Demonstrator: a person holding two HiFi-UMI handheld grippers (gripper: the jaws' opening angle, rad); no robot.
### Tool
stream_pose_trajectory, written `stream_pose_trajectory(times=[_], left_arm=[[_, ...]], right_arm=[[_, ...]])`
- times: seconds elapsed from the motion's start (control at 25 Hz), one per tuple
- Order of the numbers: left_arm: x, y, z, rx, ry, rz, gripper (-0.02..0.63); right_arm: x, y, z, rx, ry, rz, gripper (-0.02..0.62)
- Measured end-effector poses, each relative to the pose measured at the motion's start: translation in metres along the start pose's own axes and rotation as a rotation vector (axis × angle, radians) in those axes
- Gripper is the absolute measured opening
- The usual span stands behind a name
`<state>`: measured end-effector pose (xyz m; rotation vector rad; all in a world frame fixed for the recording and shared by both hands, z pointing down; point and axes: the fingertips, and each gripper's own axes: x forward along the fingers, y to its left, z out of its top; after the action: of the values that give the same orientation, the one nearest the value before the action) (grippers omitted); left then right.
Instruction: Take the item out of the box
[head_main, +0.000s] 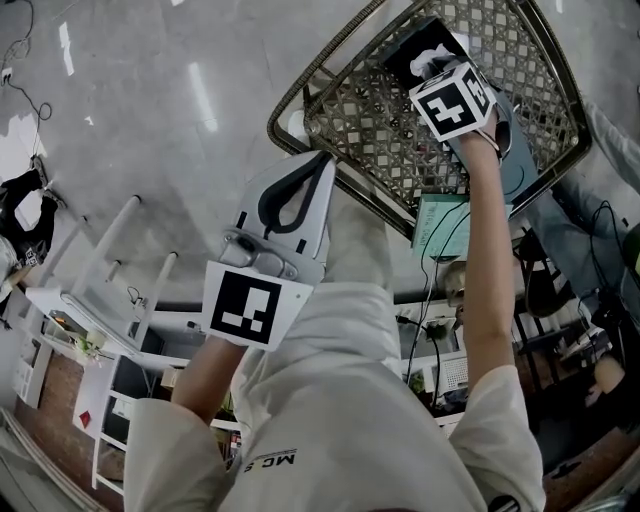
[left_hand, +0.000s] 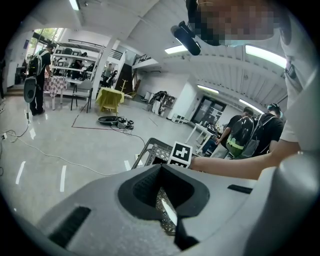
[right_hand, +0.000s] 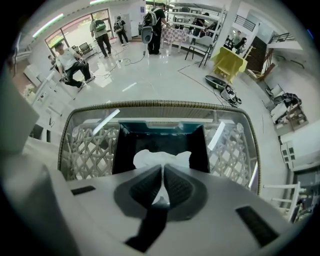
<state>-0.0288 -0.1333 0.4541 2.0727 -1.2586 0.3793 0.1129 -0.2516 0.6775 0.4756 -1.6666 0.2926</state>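
Observation:
A lattice basket (head_main: 330, 95) stands on the grey floor and holds a dark open box (right_hand: 160, 131). A crumpled white item (right_hand: 150, 157) lies inside the box. My right gripper (right_hand: 162, 172) reaches down into the box, shut on the white item, which shows as a thin white strip pinched between the pads. In the head view the right gripper (head_main: 440, 75) is mostly hidden under its marker cube, with the white item (head_main: 432, 55) just beyond it. My left gripper (head_main: 305, 190) hangs over the floor just outside the basket's near rim (left_hand: 152, 150), open, with nothing between its pads.
A green-and-white flat package (head_main: 440, 225) lies beside the basket. A white rack (head_main: 110, 290) stands to the left. Cables (head_main: 20, 85) trail over the floor. A seated person (right_hand: 70, 62) and standing people (right_hand: 152, 20) are farther off, beyond the basket.

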Motion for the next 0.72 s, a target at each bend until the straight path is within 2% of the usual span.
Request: stream_pose_trajectory(times=[0.2, 0.36, 0.72], left_arm=[[-0.004, -0.004, -0.007, 0.005, 0.004, -0.005, 0.024], [-0.01, -0.009, -0.008, 0.013, -0.002, -0.01, 0.025], [-0.033, -0.03, 0.009, 0.058, -0.044, -0.031, 0.025]], right_arm=[[-0.004, 0.003, -0.003, 0.043, -0.039, 0.02, 0.028], [-0.023, 0.001, -0.003, 0.079, -0.085, -0.017, 0.026], [-0.093, 0.008, 0.005, 0.256, -0.281, -0.053, 0.026]])
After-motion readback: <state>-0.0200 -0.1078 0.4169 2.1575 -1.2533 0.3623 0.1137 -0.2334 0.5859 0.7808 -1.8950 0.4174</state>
